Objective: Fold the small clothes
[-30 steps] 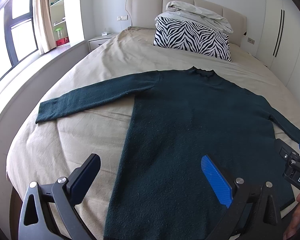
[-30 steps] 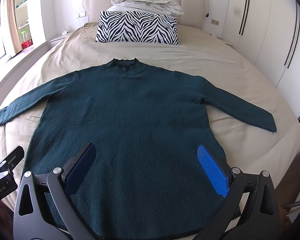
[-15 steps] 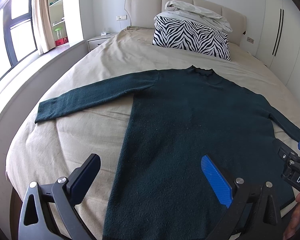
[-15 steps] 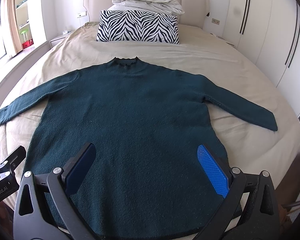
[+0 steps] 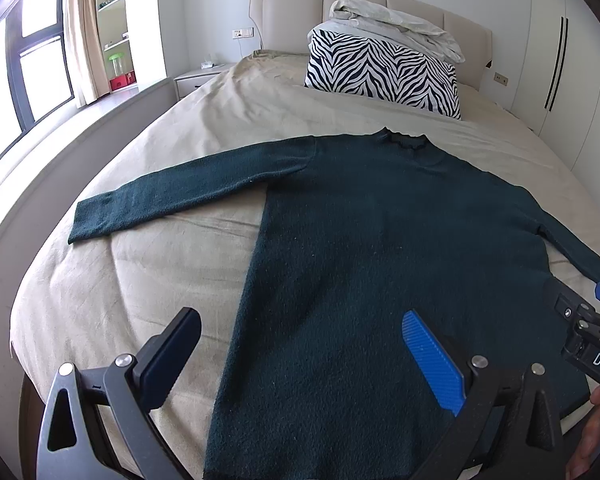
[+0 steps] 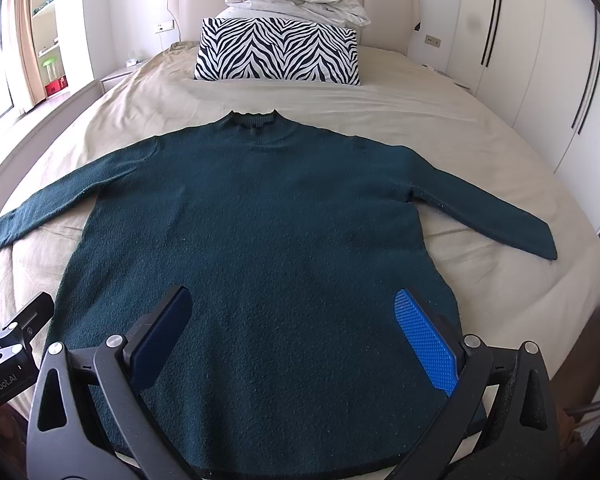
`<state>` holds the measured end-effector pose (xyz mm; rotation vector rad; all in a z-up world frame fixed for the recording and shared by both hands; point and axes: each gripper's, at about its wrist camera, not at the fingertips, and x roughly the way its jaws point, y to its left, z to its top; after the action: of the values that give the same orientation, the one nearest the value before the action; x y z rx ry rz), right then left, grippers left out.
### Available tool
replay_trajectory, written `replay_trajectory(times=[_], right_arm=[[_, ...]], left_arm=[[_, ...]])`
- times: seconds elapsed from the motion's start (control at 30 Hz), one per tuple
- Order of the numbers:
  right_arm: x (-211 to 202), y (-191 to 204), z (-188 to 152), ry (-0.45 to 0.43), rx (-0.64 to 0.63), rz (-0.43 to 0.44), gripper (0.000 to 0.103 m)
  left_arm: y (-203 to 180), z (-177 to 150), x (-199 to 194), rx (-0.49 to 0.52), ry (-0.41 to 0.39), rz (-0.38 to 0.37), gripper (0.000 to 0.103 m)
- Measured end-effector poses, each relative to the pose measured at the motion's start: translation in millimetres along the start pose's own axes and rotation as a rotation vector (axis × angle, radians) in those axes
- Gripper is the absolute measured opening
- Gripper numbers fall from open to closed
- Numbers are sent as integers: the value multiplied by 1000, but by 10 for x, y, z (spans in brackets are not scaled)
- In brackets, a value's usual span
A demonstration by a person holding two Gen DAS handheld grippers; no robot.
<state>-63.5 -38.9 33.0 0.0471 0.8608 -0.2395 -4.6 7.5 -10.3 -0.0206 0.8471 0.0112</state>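
A dark green long-sleeved sweater [image 5: 380, 248] lies flat on the bed, collar toward the headboard, both sleeves spread out; it also shows in the right wrist view [image 6: 260, 220]. My left gripper [image 5: 300, 348] is open and empty, hovering above the sweater's lower left edge. My right gripper [image 6: 296, 332] is open and empty above the hem near the middle and right. Each gripper's body shows at the edge of the other's view.
The bed has a beige sheet [image 5: 220, 120]. A zebra-print pillow [image 6: 278, 54] with a folded white duvet [image 6: 296, 2] on top rests at the headboard. Wardrobe doors [image 6: 540, 60] stand on the right, a window and nightstand [image 5: 196, 80] on the left.
Both views have shifted slightly; the sweater lies unchanged and both grippers stay open.
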Motion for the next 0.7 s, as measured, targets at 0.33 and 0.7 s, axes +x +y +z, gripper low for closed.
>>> replay_trajectory(times=[0.33,0.7], right_arm=[[16,12,-18,3,1,2,103],[21,14,-26,6,1,3,103]], left_arm=[[-13,-34,6,2,2,-1,103],[-11,-46,23,3,4,1,103]])
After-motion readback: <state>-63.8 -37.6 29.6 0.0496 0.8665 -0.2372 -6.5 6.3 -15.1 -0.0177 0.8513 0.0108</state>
